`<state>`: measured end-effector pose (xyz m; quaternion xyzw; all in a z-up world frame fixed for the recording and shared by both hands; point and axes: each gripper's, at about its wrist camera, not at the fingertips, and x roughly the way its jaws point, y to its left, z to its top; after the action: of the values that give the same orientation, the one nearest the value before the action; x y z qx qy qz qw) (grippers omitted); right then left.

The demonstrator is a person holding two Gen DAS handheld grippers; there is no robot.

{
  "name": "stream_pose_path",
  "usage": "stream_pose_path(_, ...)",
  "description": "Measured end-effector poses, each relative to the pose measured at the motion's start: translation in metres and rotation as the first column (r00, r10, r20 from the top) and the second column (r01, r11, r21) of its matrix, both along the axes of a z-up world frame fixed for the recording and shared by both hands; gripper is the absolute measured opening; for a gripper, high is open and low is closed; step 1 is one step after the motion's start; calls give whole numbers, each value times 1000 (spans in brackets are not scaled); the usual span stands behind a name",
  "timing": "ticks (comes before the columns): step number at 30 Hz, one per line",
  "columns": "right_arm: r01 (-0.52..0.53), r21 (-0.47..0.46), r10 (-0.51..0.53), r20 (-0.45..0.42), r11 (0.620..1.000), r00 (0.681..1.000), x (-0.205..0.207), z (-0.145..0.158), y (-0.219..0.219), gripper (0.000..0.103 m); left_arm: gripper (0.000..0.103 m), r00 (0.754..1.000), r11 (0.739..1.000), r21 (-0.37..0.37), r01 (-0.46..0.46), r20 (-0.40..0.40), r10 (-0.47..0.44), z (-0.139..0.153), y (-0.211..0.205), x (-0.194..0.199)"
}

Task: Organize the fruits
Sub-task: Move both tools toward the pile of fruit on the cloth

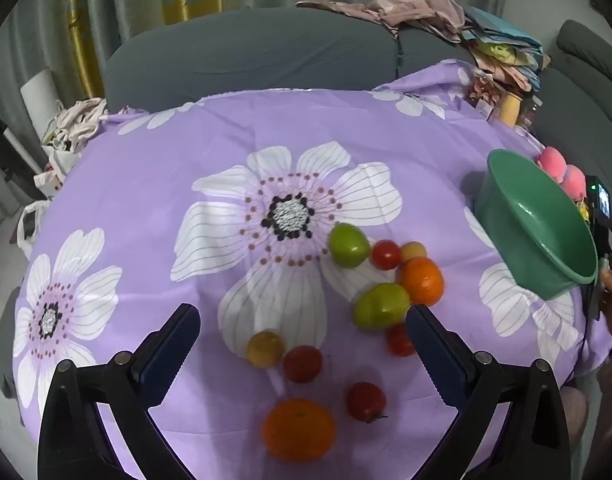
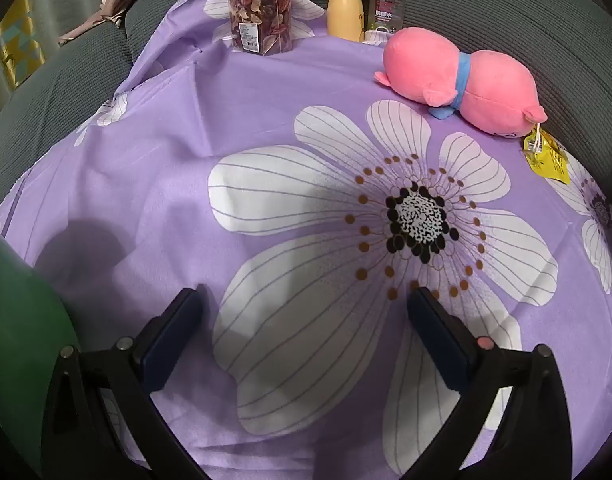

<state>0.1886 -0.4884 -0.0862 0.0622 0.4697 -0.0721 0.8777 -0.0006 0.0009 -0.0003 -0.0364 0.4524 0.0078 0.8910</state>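
My left gripper [image 1: 304, 316] hovered over the scattered fruit with its jaws spread wide and holding nothing; my right gripper [image 2: 306, 300] was likewise spread and empty, above bare purple cloth [image 2: 166, 128], with the green bowl [image 1: 533, 220] just at its left edge. The fruit lay loose on the cloth-covered tabletop, and the bowl stood off to the right of the pile, tilted and, as far as I could see, empty.

To do this step well, I judged I should take the nearest piece first, the near orange [image 1: 298, 429], come straight down so the jaws straddled its widest part, and close gently so it would not roll into the red tomato [image 1: 365, 401] just beside it.

I counted two oranges, the other orange [image 1: 421, 281] being in the far cluster; two green fruits [image 1: 348, 245]; four small red ones; and two yellowish ones [image 1: 265, 349], though the further of those was partly hidden, so it may be something else.
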Motion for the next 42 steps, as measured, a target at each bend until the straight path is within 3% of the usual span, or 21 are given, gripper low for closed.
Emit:
stream_pose_path(4, 0, 6, 0, 4, 1000, 1000, 0, 0, -1, 103, 102, 999, 999, -25, 34, -4, -35, 4, -6, 1)
stream_pose_path(5, 0, -4, 0, -1, 1000, 1000, 0, 0, 0, 103, 102, 999, 999, 6, 33, -18, -33, 5, -16, 6)
stream_pose_path(12, -3, -10, 3, -13, 1000, 1000, 5, 4, 3, 103, 102, 999, 996, -88, 25, 33, -22, 5, -21, 10)
stream_pose_path(15, 59, -14, -59, 4, 998, 998, -2, 10, -1, 103, 102, 999, 997, -82, 16, 49, -12, 8, -20, 10)
stream_pose_path(18, 158, -80, -147, 133, 984, 980, -26, 42, -6, 103, 102, 997, 997, -76, 15, 73, -10, 13, -20, 8)
stream_pose_path(21, 192, -165, -144, 266, 967, 953, -53, 86, 3, 103, 102, 995, 998, -62, 16, 98, -10, 17, -20, 5)
stream_pose_path(25, 90, -114, -36, 409, 989, 912, -96, 140, 34, 103, 102, 994, 999, -41, 16, 105, -12, 17, -19, 1)
stream_pose_path(29, -106, 2, 92, 477, 994, 874, -129, 165, 83, 103, 102, 994, 999, -32, 22, 108, -19, 18, -17, -6)
stream_pose_path(32, -275, 69, 207, 494, 959, 845, -147, 174, 128, 103, 102, 994, 999, -34, 22, 109, -18, 19, -14, -10)
stream_pose_path(36, -462, 75, 381, 458, 884, 803, -166, 168, 195, 103, 102, 993, 998, -57, 10, 114, -4, 19, -1, -22)
stream_pose_path(40, -587, 57, 515, 419, 807, 748, -188, 156, 247, 103, 102, 995, 997, -74, -35, 86, 41, 11, 21, -30)
stream_pose_path(42, -610, 40, 549, 393, 791, 738, -192, 145, 265, 103, 102, 996, 993, -106, -53, 66, 60, 7, 33, -33)
